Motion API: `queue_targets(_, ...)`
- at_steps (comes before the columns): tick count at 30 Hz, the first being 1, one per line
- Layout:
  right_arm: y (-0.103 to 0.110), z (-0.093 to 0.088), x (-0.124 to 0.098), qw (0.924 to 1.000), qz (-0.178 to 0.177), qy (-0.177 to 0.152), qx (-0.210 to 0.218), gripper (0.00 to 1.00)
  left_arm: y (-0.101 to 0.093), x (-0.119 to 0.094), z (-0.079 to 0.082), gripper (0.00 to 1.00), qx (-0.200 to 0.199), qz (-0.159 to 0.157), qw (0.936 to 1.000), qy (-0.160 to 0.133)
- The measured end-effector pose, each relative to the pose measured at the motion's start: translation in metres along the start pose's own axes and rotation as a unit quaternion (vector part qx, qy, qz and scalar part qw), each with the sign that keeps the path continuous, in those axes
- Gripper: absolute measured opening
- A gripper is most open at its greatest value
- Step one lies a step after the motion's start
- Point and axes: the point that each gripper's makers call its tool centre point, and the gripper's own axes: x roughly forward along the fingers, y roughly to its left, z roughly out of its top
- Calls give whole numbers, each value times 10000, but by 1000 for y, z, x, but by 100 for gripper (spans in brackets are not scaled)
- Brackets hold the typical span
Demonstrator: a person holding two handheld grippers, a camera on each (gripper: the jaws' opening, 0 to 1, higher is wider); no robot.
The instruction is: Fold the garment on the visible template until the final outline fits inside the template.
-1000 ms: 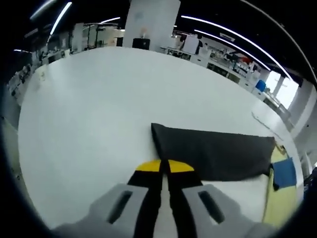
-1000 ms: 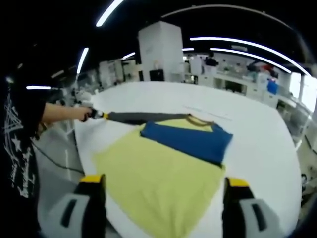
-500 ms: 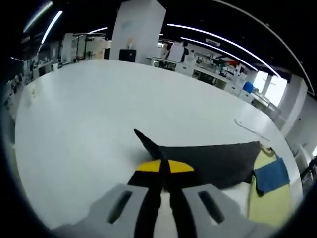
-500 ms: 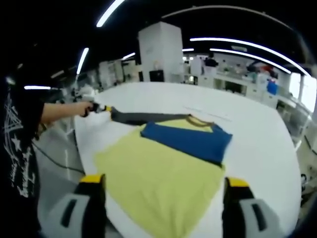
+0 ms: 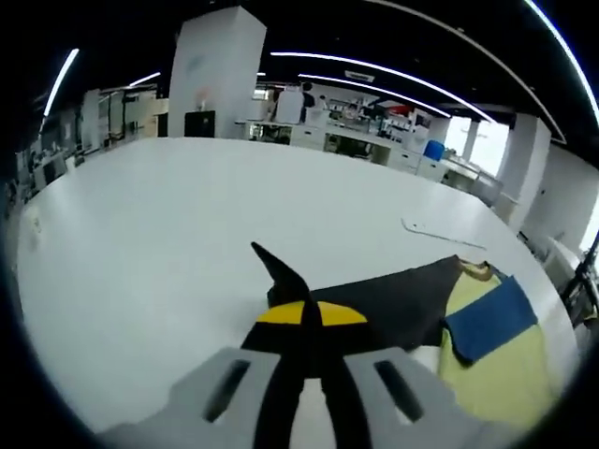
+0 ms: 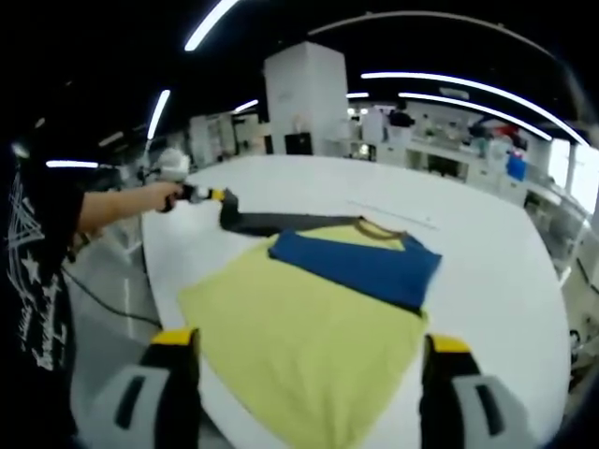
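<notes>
Black and yellow, the jaws of the left gripper (image 5: 306, 323) are pressed together on the end of the dark sleeve (image 5: 374, 299), pinching its cuff so that a point of cloth sticks up just past the tips. In the right gripper view the same gripper (image 6: 213, 195) shows small at the left, held by a person's hand (image 6: 161, 197), with the sleeve lifted off the surface there. The hold looks meant to carry the sleeve inward over the body for a fold.

The right gripper (image 6: 304, 351) has its jaws spread wide with nothing between them. It hangs above the near hem of the shirt (image 6: 299, 327), probably waiting its turn.

The shirt lies flat on the white table (image 6: 487, 271): yellow body nearest, a blue panel (image 6: 360, 267) across the chest, the collar beyond it, and the dark sleeve running off to the left toward the table's edge. No template outline can be made out under it.

The table's left edge is just beside the lifted cuff, so the free way is inward, to the right. There is wide bare table beyond the collar and to the right of the shirt. A thin pale line (image 6: 393, 213) lies on the table past the collar.
</notes>
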Motion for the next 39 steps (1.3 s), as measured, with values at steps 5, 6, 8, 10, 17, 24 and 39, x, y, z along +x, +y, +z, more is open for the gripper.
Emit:
queue_targets(5,1,-1,2,10000,49,0,-16,99,-34,-12,4,0,-88,-181,9997,-102)
queue_targets(6,2,-1,2,10000,61,4,-15,99,-38,-13,5,0,-105,-208,9997,-117)
queue_targets(8,3,-2,3,10000,79,11,-18,99,-46,-11,8,0,-181,-305,9993,-115)
queue_targets(10,4,-2,4,9999,99,8,-14,99,-50,-8,11,0,-170,-342,9992,-131)
queue_targets(17,7,-3,6,9999,146,-8,-19,99,-73,-3,21,0,-131,-691,9974,-123)
queue_targets(24,11,-7,6,9998,175,38,-44,99,-111,-6,34,0,-114,-1054,9943,-129)
queue_targets(39,18,-6,6,9997,255,-11,-56,99,-179,-8,47,0,-168,-1673,9855,-228)
